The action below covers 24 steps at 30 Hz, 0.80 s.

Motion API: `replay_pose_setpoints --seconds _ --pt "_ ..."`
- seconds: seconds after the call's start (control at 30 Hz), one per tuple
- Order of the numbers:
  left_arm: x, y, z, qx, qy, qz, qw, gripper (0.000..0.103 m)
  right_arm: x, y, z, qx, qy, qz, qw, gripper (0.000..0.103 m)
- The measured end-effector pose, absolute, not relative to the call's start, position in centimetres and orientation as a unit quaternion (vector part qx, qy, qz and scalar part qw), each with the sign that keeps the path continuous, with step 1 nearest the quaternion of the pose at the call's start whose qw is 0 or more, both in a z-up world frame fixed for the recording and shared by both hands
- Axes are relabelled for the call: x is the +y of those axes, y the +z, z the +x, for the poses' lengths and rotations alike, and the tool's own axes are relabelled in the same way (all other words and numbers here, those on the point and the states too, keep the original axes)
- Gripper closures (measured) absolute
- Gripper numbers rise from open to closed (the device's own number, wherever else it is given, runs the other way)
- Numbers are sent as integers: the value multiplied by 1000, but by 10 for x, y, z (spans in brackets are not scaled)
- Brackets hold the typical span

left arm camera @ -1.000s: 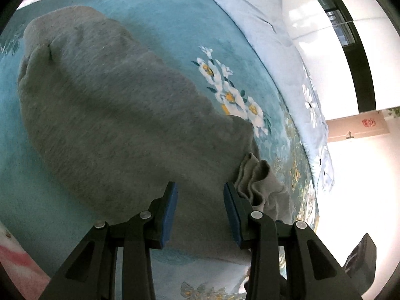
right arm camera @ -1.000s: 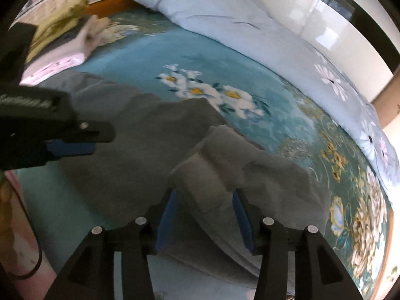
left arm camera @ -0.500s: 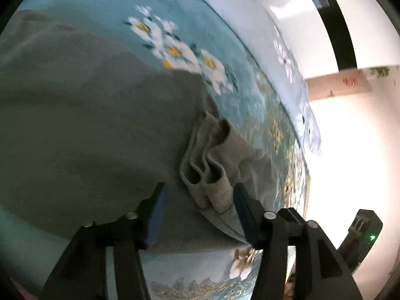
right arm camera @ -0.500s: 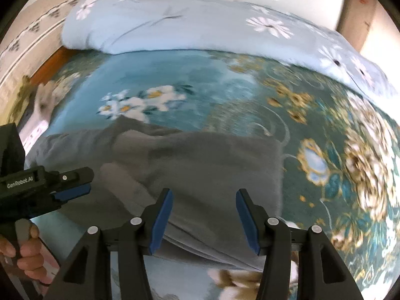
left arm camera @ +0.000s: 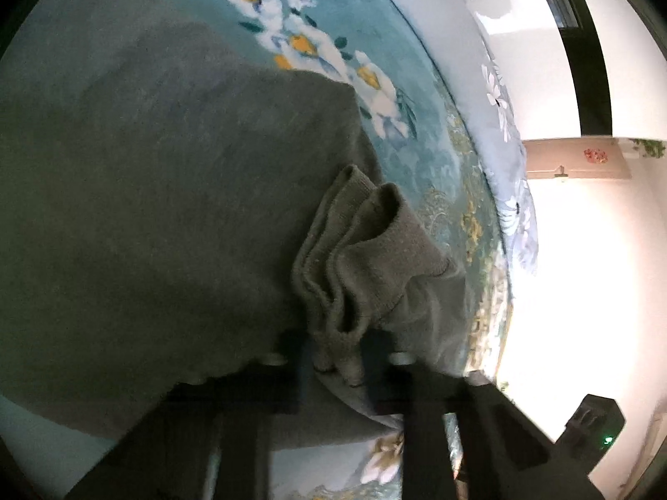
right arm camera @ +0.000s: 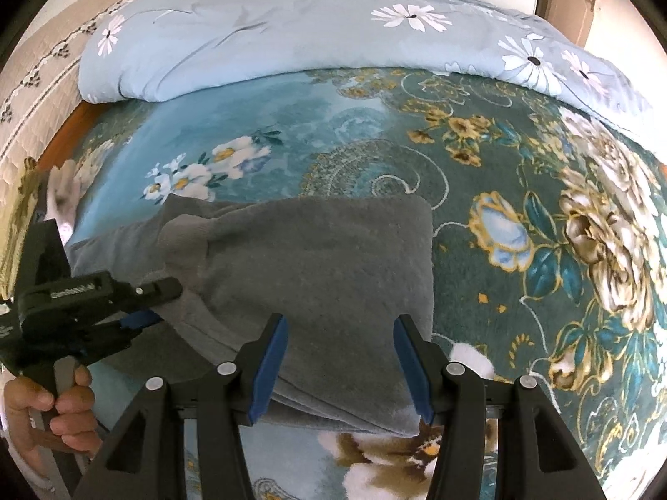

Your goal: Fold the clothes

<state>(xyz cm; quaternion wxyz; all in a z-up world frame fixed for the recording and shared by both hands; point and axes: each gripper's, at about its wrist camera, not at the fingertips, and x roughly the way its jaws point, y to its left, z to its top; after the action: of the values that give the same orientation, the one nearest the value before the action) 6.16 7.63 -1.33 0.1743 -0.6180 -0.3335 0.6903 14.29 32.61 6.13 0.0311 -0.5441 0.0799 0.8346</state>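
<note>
A grey sweater (left arm camera: 166, 208) lies on the teal floral bedspread (left arm camera: 333, 0), its ribbed cuff (left arm camera: 362, 258) bunched up at the right edge. My left gripper (left arm camera: 337, 358) has its jaws closing on that cuff, and the pads press on the knit from both sides. In the right wrist view the same left gripper (right arm camera: 162, 304), held by a hand (right arm camera: 50, 412), bites the sweater's (right arm camera: 317, 258) left fold. My right gripper (right arm camera: 339, 358) stands open just above the folded sweater's near edge, with cloth beneath its fingers but none pinched.
A light blue quilt with white daisies (right arm camera: 292, 33) is piled along the far side of the bed. The bedspread (right arm camera: 542, 250) stretches out to the right of the sweater. Pale folded clothes (right arm camera: 62, 196) and a beige padded headboard (right arm camera: 33, 83) sit at the far left.
The left gripper slid right to the cuff, spread around it, then closed on it. The right gripper swung right and rolled over the folded sweater, staying open.
</note>
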Motion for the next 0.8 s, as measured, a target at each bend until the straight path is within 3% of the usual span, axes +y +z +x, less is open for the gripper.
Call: replay_pose_setpoints --seconds 0.23,0.33,0.47,0.8 --pt "81 69 75 -263 775 -518 249 93 339 58 146 107 831 -545 39 46" --pt "64 55 73 -260 772 -542 207 93 343 54 146 115 826 -550 43 46" --pt "49 -2 80 -261 727 -619 141 92 338 47 147 124 821 -556 37 46" --pt "50 -21 78 -264 710 -642 121 86 324 38 149 128 815 -565 -3 46"
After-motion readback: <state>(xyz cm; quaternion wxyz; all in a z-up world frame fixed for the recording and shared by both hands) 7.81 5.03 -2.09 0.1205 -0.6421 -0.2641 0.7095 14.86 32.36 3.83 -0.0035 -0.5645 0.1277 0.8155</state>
